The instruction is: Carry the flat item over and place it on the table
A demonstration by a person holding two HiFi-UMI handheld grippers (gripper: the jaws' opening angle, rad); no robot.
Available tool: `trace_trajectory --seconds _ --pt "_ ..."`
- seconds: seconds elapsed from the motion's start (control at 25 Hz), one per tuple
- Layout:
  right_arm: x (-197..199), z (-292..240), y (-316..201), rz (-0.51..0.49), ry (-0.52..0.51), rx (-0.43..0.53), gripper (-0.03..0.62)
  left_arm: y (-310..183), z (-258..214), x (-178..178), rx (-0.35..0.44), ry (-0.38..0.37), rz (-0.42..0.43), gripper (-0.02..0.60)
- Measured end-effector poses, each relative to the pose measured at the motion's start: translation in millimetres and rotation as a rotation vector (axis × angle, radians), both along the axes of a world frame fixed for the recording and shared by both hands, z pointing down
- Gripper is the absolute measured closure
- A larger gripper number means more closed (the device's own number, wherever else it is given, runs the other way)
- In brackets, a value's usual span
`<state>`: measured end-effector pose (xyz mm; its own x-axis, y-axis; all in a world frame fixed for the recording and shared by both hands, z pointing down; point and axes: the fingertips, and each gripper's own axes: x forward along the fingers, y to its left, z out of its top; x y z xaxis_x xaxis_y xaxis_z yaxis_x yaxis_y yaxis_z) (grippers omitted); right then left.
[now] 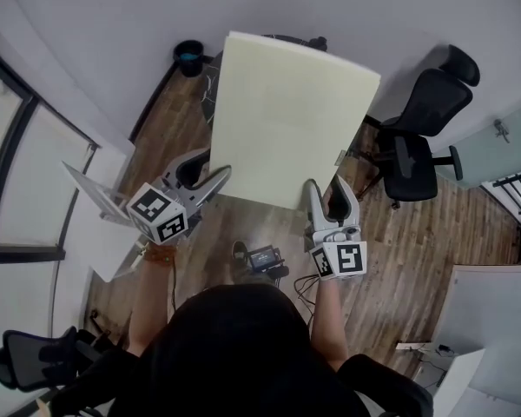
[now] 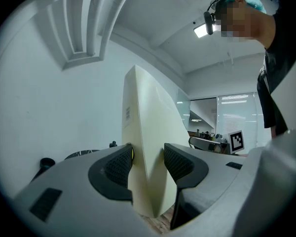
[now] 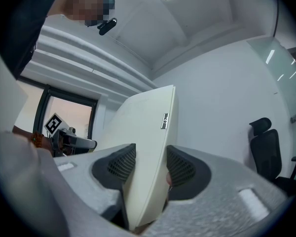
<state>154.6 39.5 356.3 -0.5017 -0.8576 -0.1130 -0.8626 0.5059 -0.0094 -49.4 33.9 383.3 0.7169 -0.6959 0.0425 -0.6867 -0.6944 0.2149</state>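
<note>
one panel [image 1: 286, 120] clamped by left tool [image 1: 215, 165] and right tool [image 1: 330, 188] above wood floor [image 1: 417, 237].

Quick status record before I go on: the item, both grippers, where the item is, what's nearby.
item: flat cream panel, held in the air over the wooden floor
left gripper: shut on the panel's near edge, left side
right gripper: shut on the panel's near edge, right side
placement: not yet set on a table
nearby: black office chair to the right; black bin past the far left corner
</note>
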Motion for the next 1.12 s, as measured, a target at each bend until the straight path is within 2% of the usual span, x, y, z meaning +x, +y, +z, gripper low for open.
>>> trace_trajectory --seconds 0.2,0.36,0.44,0.76,1.12 --pt "-0.8 -4.8 1.0 -0.008 0.0 0.019 0.401 2.0 -3.8 -1.1 0.013 0.009 -0.005 0.382" --pt "44.1 -4.0 -64.7 -0.013 -0.005 0.008 0.401 -63.3 -4.3 43.7 -0.005 0.001 -0.01 0.382" --pt "52.5 -3.2 -76.1 -0.014 -0.007 0.004 0.401 -73.7 -4.7 52.4 0.002 -0.005 -0.004 0.382" --pt "48.1 2.7 -97.4 -0.026 -0.01 -0.006 0.401 -91.0 3.8 47.1 -0.014 0.016 -0.026 0.382" --pt "48.4 -0.2 -115.1 -0.004 0.003 0.002 0.401 -113.4 5.6 47.6 -0.012 0.038 -0.005 0.382"
